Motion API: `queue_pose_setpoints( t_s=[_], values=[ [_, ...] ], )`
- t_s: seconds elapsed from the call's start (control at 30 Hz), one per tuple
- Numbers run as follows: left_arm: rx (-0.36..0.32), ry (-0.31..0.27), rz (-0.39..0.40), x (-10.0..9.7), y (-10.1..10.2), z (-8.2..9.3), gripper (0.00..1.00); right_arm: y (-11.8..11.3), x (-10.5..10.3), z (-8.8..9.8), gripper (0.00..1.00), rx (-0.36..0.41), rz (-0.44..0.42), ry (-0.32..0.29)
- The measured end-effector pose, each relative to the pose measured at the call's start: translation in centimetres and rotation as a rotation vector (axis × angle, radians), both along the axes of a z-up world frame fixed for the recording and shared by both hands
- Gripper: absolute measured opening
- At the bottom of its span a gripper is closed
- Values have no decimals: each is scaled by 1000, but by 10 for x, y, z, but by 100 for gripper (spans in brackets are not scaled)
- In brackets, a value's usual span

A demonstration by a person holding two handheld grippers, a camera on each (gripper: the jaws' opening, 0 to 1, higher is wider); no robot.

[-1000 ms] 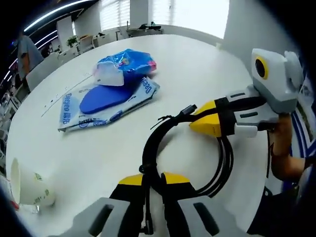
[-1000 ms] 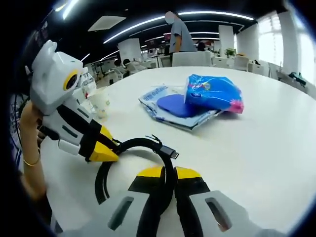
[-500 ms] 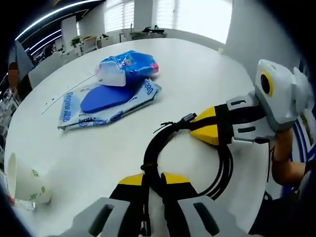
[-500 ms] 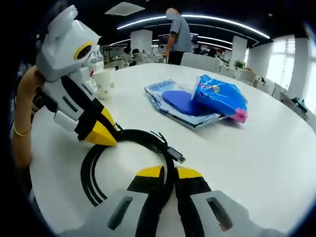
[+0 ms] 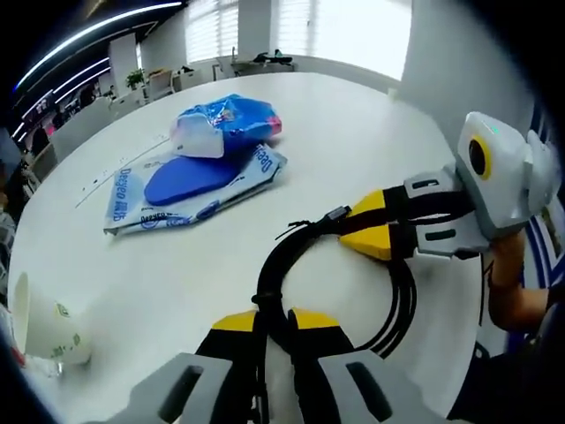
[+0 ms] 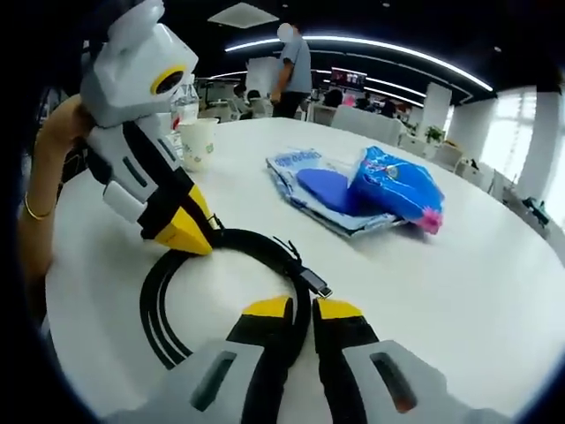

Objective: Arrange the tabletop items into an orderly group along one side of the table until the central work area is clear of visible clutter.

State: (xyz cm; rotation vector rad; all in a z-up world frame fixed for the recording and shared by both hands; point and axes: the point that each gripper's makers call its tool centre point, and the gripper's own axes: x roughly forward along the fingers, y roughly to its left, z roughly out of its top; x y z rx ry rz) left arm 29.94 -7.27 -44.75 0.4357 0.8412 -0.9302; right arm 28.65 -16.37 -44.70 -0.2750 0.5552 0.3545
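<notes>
- Both grippers, left gripper [image 5: 274,325] and right gripper [image 6: 303,309], stay clamped on the coiled black cable [image 5: 291,265], fingers closed.
- It lies near the round white bench [image 5: 353,132] edge, barely moved; clutter remains.

The room is brightly and evenly lit. In the left gripper view, daylight pours through windows [image 5: 335,26] behind the far edge of the white table [image 5: 371,132], washing them out to plain white. Long ceiling light strips [image 6: 397,55] glow in the right gripper view against a dark ceiling. The table top reflects a soft sheen, and shadows on it are faint and short, lying close under the black cable [image 5: 282,265]. Both views bend strongly toward their edges, so the table's rim curves. The near gripper bodies at the bottom look slightly soft, and distant office furniture is blurred and small.
</notes>
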Motion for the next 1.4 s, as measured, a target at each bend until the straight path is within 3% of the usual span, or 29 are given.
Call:
queue_pose_setpoints(
  t_s=[0.17, 0.3, 0.53, 0.57, 0.8, 0.83, 0.9, 1.03, 1.27, 1.37, 1.4],
  values=[
    [-10, -8, -12, 1, -1, 0, 12, -2, 3, 3, 26, 3, -12, -52],
    [-5, -49, -71, 2, -5, 0, 14, 4, -1, 4, 30, 35, -9, -59],
    [-6, -62, -91, 4, -6, 0, 16, 2, -1, 6, 38, 73, -20, -77],
    [3, -80, -122, 5, -7, 0, 17, 1, -1, 8, 38, 89, -23, -85],
    [23, -157, -136, 14, -8, 6, 22, -6, -4, 10, 47, 128, -41, -98],
    [16, -168, -133, 15, -9, 8, 22, -7, -4, 10, 47, 128, -42, -100],
    [-56, -243, -119, 25, -16, 25, 23, -9, -4, 11, 49, 135, -48, -103],
    [-143, -303, -94, 31, -21, 46, 37, -17, -3, 18, 49, 151, -68, -130],
    [-173, -440, -80, 46, -21, 67, 44, -36, 2, 42, 51, 177, -108, -212],
    [-213, -462, -75, 48, -22, 76, 44, -46, 4, 54, 55, 178, -121, -252],
    [-259, -457, -63, 48, -25, 80, 44, -49, 5, 59, 56, 177, -123, -266]
  ],
)
